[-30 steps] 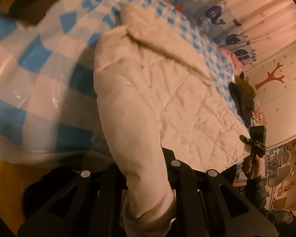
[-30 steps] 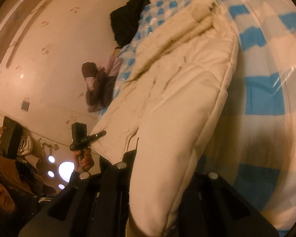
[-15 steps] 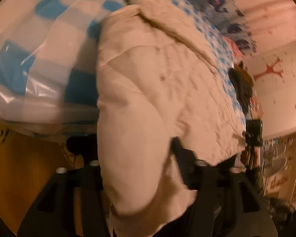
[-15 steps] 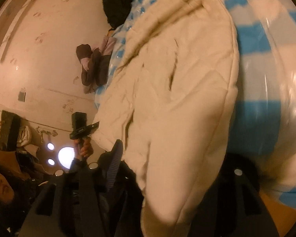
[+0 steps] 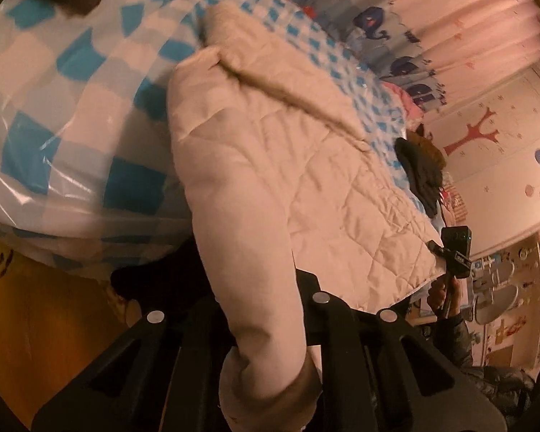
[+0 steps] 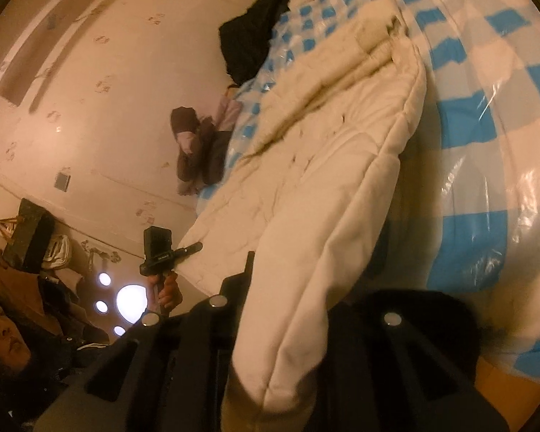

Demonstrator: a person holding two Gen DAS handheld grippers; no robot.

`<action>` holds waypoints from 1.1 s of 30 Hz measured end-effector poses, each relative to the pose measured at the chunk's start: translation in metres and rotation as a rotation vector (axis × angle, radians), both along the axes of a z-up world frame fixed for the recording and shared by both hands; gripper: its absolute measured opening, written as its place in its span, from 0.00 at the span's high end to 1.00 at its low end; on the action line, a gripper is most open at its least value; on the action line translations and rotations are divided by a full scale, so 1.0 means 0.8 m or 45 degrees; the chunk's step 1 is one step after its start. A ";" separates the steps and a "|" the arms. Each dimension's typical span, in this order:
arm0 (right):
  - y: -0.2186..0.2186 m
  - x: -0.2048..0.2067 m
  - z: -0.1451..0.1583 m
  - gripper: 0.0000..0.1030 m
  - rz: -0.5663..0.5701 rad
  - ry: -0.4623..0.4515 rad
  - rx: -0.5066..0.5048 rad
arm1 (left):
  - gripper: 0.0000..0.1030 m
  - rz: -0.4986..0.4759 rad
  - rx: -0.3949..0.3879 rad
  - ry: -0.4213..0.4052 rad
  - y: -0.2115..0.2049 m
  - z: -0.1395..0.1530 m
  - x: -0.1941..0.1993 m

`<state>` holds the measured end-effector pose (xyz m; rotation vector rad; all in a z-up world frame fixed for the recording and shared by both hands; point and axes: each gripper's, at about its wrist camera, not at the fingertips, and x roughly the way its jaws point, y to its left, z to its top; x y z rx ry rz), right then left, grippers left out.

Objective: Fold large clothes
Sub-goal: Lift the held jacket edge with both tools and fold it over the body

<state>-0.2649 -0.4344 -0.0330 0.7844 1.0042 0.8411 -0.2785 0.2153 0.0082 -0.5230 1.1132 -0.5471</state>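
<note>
A cream quilted coat (image 5: 324, 180) lies spread on a bed covered with a blue-and-white checked sheet (image 5: 72, 126). One of its sleeves (image 5: 241, 237) runs down off the bed edge into my left gripper (image 5: 262, 313), which is shut on it near the cuff. In the right wrist view the same coat (image 6: 324, 136) stretches away, and its other sleeve (image 6: 306, 270) hangs into my right gripper (image 6: 291, 316), also shut on the fabric. The fur-edged hood lies at the far end of the coat. Both cuffs bunch up behind the fingers.
A dark garment (image 6: 252, 36) and a brown-and-pink one (image 6: 198, 147) lie along the bed's far side; the dark one also shows as (image 5: 421, 172). A whale-print curtain (image 5: 396, 18) hangs behind. A wooden surface (image 5: 36, 324) lies below the bed edge. A person (image 6: 25, 342) sits low beside it.
Half a second ago both grippers stood wide open around the sleeves; now both are shut on them again. Both views have shifted a little along the bed edge.
</note>
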 end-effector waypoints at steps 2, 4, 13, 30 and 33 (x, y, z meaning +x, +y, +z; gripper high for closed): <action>-0.004 -0.011 -0.005 0.85 -0.001 0.013 -0.004 | 0.90 -0.022 0.003 -0.009 0.000 0.004 -0.007; -0.005 -0.017 -0.021 0.84 0.004 0.056 -0.012 | 0.90 -0.032 0.016 0.007 0.003 -0.003 -0.013; -0.001 -0.022 -0.042 0.66 0.027 0.091 -0.001 | 0.40 -0.003 0.017 0.161 0.015 -0.066 -0.021; -0.028 -0.057 -0.050 0.84 -0.093 -0.050 0.347 | 0.92 -0.066 -0.143 -0.053 0.024 -0.006 -0.052; -0.026 -0.038 -0.034 0.84 -0.091 -0.117 0.408 | 0.92 -0.022 -0.180 -0.102 0.026 0.008 -0.044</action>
